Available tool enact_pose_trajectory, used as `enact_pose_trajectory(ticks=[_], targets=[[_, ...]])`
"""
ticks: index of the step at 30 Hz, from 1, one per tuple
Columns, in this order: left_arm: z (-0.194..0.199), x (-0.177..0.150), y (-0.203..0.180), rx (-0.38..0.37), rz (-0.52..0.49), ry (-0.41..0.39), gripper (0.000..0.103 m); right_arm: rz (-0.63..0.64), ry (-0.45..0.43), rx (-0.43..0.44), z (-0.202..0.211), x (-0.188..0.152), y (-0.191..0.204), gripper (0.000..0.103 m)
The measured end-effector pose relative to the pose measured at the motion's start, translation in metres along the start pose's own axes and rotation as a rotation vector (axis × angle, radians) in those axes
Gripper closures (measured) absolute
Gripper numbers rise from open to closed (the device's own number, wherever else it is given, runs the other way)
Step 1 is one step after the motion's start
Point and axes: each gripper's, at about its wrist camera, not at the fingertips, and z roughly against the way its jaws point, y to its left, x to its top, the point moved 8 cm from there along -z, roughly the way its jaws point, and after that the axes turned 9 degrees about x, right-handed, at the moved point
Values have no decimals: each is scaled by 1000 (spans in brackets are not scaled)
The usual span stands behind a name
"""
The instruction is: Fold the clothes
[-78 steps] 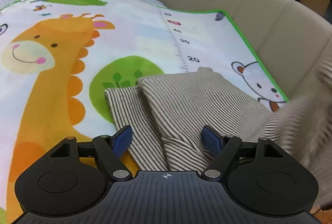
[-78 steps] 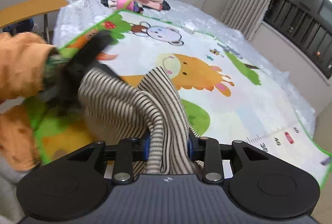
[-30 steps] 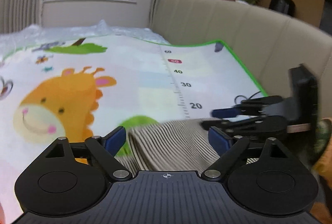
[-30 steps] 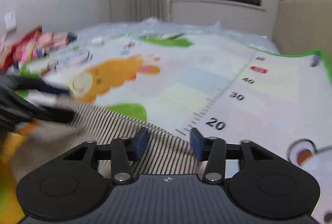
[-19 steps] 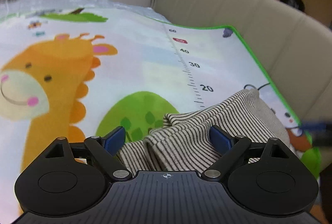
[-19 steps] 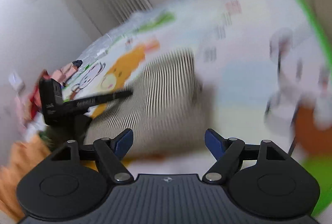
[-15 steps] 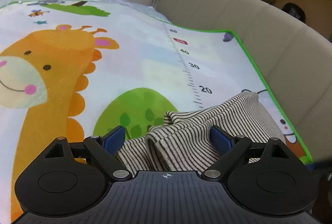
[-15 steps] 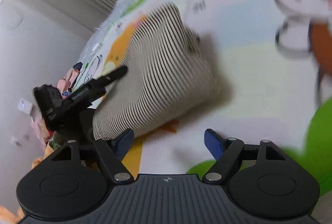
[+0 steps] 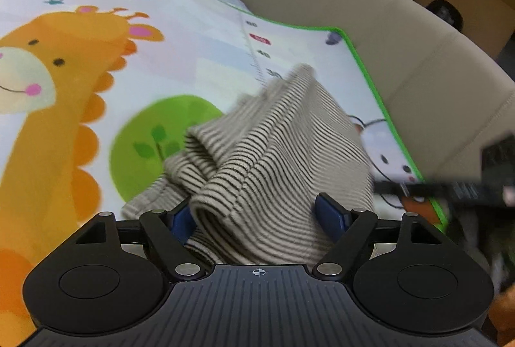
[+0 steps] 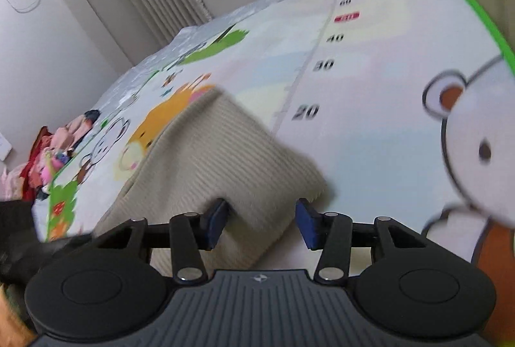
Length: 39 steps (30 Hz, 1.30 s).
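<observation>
Left jaws: held wide apart on the left gripper [image 9: 259,215], with a thick rolled edge of the striped garment [image 9: 273,154] bulging up between the blue pads — nothing is pinched.
Right jaws: also apart on the right gripper [image 10: 260,223], set around the near corner of the same garment [image 10: 219,160]; the left pad looks to touch the cloth, the right pad stands clear of it.
Garment: lies bunched in several layers on the play mat [image 9: 199,34], near its green-bordered edge by the beige sofa back [image 9: 402,51]; part of it is raised and blurred, so its exact shape cannot be told.
Step in hand: judged to be a grasp at two points of a partly folded bundle.
How it is done well: all layers of each edge should be gathered between the pads before closing — a bite on the top layer alone would let the fold slide open.
Risk: the mat could be caught under the cloth.
</observation>
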Motion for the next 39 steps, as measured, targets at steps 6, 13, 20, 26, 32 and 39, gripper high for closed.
enact_pose_trajectory(ticks=[6, 13, 20, 26, 32, 39], targets=[[12, -8, -27, -66, -4, 8, 21, 109, -33, -62, -1, 13, -5, 48], [65, 11, -23, -66, -1, -110, 9, -39, -32, 2, 12, -18, -19, 37], [39, 28, 0, 36, 75, -117, 11, -169, -71, 106, 16, -44, -13, 37], [-4, 5, 15, 32, 128, -33, 20, -159, -89, 107, 9, -42, -6, 37], [2, 2, 12, 29, 109, -31, 24, -130, -91, 106, -2, -31, -2, 37], [3, -4, -4, 16, 81, -28, 27, 8, -60, 62, -16, 1, 5, 52]])
